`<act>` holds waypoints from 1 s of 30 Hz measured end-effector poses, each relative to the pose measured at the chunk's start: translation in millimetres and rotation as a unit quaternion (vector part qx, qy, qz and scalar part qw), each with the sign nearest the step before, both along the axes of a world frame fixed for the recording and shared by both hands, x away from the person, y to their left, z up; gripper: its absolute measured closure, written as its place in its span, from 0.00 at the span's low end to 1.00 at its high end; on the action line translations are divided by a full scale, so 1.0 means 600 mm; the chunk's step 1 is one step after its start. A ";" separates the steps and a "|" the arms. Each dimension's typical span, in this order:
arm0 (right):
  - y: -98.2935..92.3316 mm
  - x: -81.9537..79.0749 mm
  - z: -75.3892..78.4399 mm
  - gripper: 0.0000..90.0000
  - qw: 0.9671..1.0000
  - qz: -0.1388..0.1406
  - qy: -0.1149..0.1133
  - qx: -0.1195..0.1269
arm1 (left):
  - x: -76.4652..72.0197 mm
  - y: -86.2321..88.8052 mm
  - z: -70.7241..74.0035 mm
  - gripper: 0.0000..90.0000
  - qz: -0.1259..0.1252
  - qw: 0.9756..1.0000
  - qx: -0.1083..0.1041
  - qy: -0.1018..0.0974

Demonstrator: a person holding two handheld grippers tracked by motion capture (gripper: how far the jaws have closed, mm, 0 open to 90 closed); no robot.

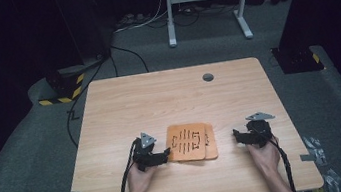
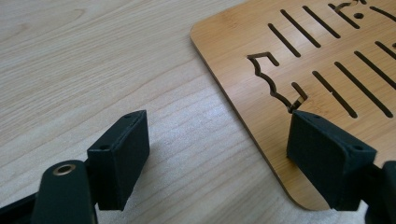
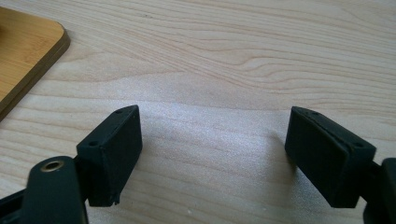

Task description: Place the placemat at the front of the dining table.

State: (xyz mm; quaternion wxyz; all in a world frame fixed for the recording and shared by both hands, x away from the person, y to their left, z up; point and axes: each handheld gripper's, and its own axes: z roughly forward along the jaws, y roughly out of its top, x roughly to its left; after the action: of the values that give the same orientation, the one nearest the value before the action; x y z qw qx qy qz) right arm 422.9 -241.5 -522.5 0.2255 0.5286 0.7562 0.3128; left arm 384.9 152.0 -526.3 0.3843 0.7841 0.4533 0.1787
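A: Forearms enter at 6 o'clock in the high view. Left gripper [image 1: 165, 153] held by the left hand [image 1: 139, 178]; right gripper [image 1: 237, 134] by the right hand [image 1: 264, 156].

B: Jaw state, left?

A: Spread wide, clamped on nothing. In the left gripper view, one jaw sits over bare table [image 2: 93, 70], the other over the near corner of the top bamboo board [image 2: 299, 70]. Whether that jaw touches the board, I cannot tell.

B: Board position?

A: Two slotted bamboo boards, stacked and offset: the top bamboo board [image 1: 187, 142] overlaps the lower board [image 1: 211, 143], which peeks out toward 3 o'clock. Stack lies between the grippers, near the table's 6 o'clock edge.

B: Right side?

A: Jaws also apart, empty, over bare wood in the right gripper view. Board corner [image 3: 25, 51] at 10 o'clock there, well apart from both jaws.

B: Anything else on the table?

A: Grey cable grommet [image 1: 208, 77] toward 12 o'clock.
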 end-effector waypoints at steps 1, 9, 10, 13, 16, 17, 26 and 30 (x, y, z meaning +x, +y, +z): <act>0.000 -0.001 0.000 0.23 1.000 -0.002 -0.004 -0.001 | 0.000 0.000 0.000 0.23 0.000 1.000 -0.001 0.001; 0.000 -0.015 0.006 0.25 1.000 0.011 -0.024 0.013 | 0.002 0.002 -0.001 0.23 0.002 1.000 -0.009 0.009; 0.000 -0.015 0.006 0.25 1.000 0.011 -0.024 0.013 | 0.003 0.002 -0.001 0.23 0.002 1.000 -0.009 0.009; 0.000 -0.022 0.012 0.25 0.999 0.018 -0.030 0.023 | 0.003 0.001 -0.001 0.23 0.002 1.000 -0.009 0.010; 0.000 -0.028 0.018 0.25 0.999 0.023 -0.037 0.026 | 0.003 0.001 -0.001 0.23 0.003 1.000 -0.010 0.010; 0.000 -0.030 0.019 0.25 0.999 0.024 -0.032 0.031 | 0.003 0.001 -0.001 0.23 0.003 1.000 -0.010 0.010; 0.012 -0.044 0.018 0.25 0.997 0.048 -0.022 0.052 | 0.003 0.001 -0.001 0.23 0.004 1.000 -0.011 0.011; 0.020 -0.049 0.020 0.25 0.996 0.062 -0.018 0.063 | 0.003 0.001 -0.001 0.23 0.004 1.000 -0.011 0.011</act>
State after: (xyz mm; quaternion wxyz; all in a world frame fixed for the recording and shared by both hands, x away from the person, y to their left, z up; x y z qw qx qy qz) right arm 393.2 -229.5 -510.4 0.1857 0.4884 0.7618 0.3830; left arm 386.8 152.6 -526.8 0.3869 0.7799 0.4628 0.1668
